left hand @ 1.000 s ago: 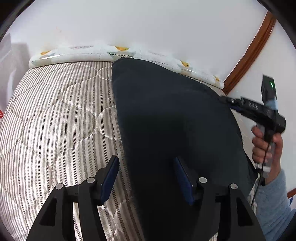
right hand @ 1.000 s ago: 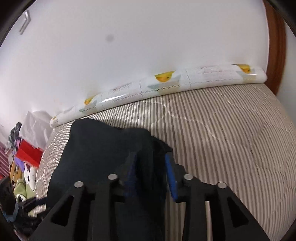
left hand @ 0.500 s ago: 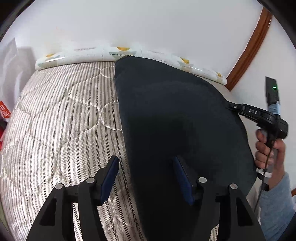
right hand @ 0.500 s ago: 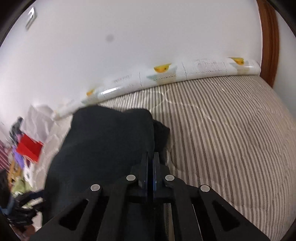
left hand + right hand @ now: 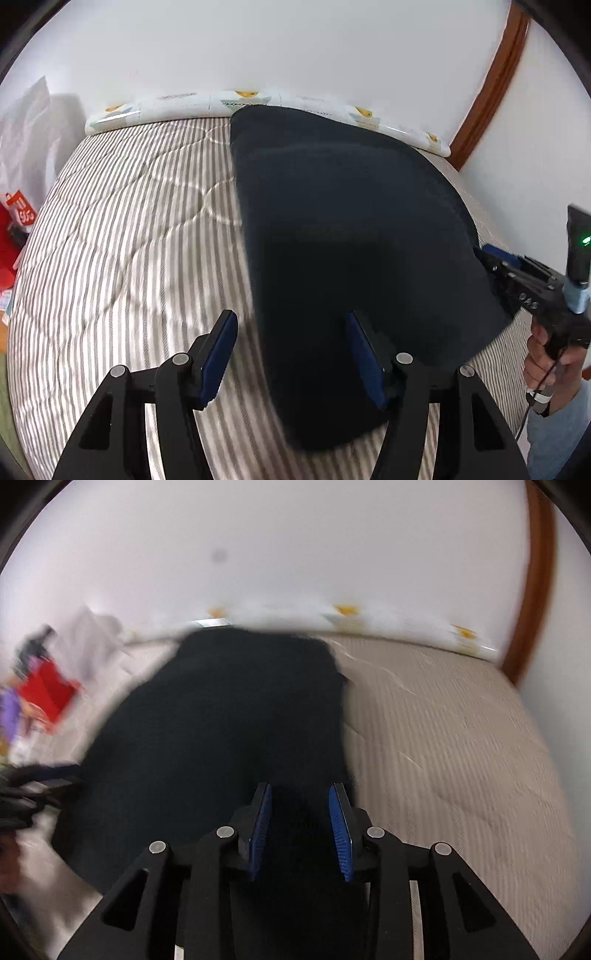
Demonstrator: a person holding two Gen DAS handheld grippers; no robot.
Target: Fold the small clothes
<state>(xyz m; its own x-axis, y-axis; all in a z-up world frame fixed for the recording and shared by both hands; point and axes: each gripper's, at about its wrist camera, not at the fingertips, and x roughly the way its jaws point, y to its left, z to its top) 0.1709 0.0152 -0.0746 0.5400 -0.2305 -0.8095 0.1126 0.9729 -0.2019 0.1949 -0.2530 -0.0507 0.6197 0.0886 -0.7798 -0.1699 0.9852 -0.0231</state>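
The left gripper (image 5: pixel 291 350) was held open astride the near left edge of the dark navy cloth garment (image 5: pixel 351 229), unclamped. The right gripper's (image 5: pixel 301 830) jaws had just been opening, cloth between them. The garment was spread on the grey-striped quilted mattress (image 5: pixel 122 236).

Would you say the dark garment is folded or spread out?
Spread: the dark garment lies as one flat sheet on the striped bed; layers cannot be told.

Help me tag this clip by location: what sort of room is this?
Most likely a bedroom. A striped quilted mattress fills the view against a white wall, a dark garment lies spread on it, and a wooden door frame stands in the corner.
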